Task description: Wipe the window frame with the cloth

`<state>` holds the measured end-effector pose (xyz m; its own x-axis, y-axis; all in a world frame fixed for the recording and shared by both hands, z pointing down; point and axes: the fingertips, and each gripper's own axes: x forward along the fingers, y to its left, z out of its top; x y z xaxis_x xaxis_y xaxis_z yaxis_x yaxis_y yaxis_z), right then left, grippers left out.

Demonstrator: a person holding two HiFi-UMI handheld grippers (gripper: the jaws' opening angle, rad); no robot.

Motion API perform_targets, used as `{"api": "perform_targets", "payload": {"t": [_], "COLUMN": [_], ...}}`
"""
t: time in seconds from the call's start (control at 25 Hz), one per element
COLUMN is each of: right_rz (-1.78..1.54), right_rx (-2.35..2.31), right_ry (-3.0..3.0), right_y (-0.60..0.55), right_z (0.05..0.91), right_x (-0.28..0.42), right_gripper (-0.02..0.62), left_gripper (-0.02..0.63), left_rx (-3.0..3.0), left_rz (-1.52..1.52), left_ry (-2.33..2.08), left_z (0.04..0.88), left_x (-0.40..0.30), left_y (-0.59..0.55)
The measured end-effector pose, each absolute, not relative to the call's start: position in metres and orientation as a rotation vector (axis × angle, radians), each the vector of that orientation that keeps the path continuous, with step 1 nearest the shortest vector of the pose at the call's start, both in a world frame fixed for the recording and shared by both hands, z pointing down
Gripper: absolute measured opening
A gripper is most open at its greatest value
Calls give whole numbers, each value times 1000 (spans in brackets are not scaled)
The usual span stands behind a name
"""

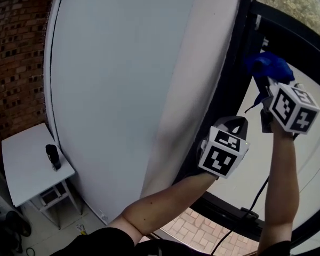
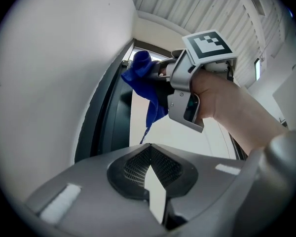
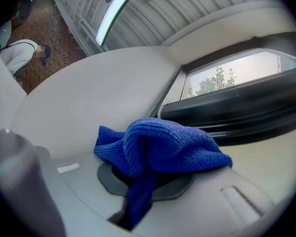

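A blue cloth (image 1: pixel 269 65) is bunched in my right gripper (image 1: pixel 264 83), which is shut on it and raised against the dark window frame (image 1: pixel 239 79). In the right gripper view the cloth (image 3: pixel 163 144) drapes over the jaws and hides their tips, with the frame (image 3: pixel 237 107) just behind. The left gripper view shows the cloth (image 2: pixel 145 78) pressed by the right gripper (image 2: pixel 162 78) close to the frame (image 2: pixel 106 127). My left gripper (image 1: pixel 236 124) is lower and to the left, beside the frame. Its jaws (image 2: pixel 149 162) meet at the tips and hold nothing.
A broad white wall panel (image 1: pixel 133 79) fills the left of the frame. A small white table (image 1: pixel 26 169) with a dark object (image 1: pixel 53 156) stands low at left beside a brick wall (image 1: pixel 16 52). A cable (image 1: pixel 256 196) hangs below my right arm. Brick paving (image 1: pixel 202 231) lies outside below.
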<state>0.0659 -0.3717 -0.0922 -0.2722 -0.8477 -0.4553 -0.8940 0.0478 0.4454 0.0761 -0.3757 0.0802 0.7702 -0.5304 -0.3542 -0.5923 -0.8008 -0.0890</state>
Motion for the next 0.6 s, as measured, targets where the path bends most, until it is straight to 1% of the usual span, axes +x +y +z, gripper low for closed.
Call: {"api": "perform_targets", "payload": {"t": [0.24,0.32,0.44,0.6], "right_rz": [1019,969,986,866], "right_rx": [-1833,-1859,-1918,-1935], "right_ry": [2261,2274,2275,2299], "right_y": [-342,-338,-325,-315], "right_z": [-21,1,29,84], "right_x": [71,77,74,79], "right_gripper": [52,52,52,52], "left_gripper": [-6,-6,-6,-6], "left_rx": [-2798,-2787,-2793,-2832], "left_rz": [431,410,368,307], "left_ry": [847,862,876,881], "left_z": [123,136,162,202], "left_x": [66,61,59,50], "left_y": [-345,-341,-336,-328]}}
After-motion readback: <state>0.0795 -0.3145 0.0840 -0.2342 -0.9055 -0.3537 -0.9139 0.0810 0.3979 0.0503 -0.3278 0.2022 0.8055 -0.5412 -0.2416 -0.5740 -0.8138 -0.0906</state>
